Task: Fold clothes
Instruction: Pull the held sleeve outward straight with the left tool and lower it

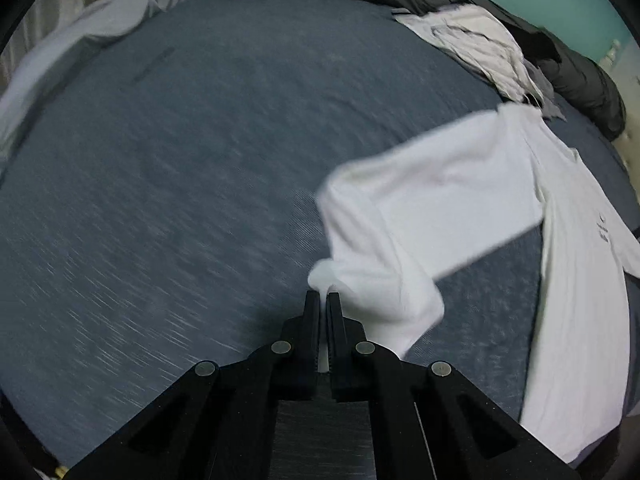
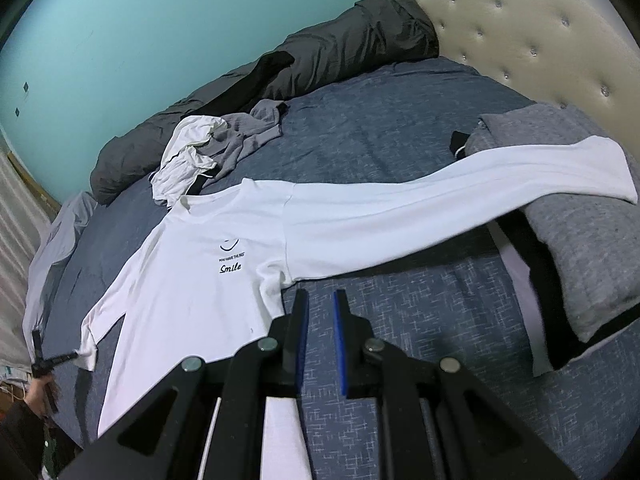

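Observation:
A white long-sleeved shirt [image 2: 208,280] with a black "Smile" print lies face up on the blue bed [image 2: 400,140]. My left gripper [image 1: 324,298] is shut on the cuff of one sleeve [image 1: 400,216], which it holds lifted and bent over the bed. That gripper also shows small at the far left of the right wrist view [image 2: 74,356], at the sleeve's end. My right gripper [image 2: 320,300] is open and empty, just above the bed beside the shirt's right armpit. The other sleeve [image 2: 460,204] stretches right onto a grey folded garment [image 2: 580,240].
A crumpled pile of white and grey clothes [image 2: 216,148] lies beyond the shirt's collar. A dark duvet [image 2: 320,60] is bunched along the teal wall. A padded headboard [image 2: 540,28] stands at the right. A pale sheet [image 1: 80,36] lies at the bed's far edge.

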Demonstrator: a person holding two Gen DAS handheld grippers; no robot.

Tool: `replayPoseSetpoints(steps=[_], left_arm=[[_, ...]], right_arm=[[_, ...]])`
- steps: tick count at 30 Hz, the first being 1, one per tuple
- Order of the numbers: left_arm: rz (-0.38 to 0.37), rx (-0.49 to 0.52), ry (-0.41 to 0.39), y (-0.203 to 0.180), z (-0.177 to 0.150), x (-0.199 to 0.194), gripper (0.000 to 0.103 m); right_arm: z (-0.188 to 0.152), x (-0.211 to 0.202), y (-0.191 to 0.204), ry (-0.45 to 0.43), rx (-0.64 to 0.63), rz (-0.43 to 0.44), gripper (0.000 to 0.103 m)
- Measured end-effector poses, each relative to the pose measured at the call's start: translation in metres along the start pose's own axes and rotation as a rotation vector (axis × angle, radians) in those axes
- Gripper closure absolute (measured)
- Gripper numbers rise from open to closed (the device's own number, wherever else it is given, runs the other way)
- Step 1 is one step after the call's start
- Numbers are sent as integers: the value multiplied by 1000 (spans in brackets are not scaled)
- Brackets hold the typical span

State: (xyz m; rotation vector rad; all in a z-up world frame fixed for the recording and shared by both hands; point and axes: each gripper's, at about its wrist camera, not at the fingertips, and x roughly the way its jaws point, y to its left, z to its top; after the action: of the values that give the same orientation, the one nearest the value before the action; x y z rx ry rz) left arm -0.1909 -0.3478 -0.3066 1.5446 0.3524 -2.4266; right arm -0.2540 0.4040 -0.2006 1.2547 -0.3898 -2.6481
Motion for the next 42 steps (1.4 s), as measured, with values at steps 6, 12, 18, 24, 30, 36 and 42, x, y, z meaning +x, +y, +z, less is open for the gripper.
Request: replayPoseSetpoints(steps=[6, 12, 18, 24, 30, 36, 42], left_arm=[[88, 17, -17, 35, 30, -15, 100], [129, 2, -19, 65, 63, -13, 100], [170, -10, -16, 97, 91, -6, 100], [201, -40, -14, 129, 116, 2, 100], [213, -46, -6, 130, 121, 19, 100], [196, -83, -18, 137, 114, 18, 80], [158, -152, -23, 149, 93, 21, 63]], right_arm=[[-1, 8, 12, 17, -10, -10, 92], [1, 19, 27, 35, -34, -20, 92], [2, 30, 50, 48, -74, -24, 92], [-4, 44, 69, 77, -104, -30, 92], [-10, 60, 86, 114, -136, -32, 92], [-16, 64, 95, 128, -159, -18, 92], [-23, 65, 100, 132, -163, -2, 92]])
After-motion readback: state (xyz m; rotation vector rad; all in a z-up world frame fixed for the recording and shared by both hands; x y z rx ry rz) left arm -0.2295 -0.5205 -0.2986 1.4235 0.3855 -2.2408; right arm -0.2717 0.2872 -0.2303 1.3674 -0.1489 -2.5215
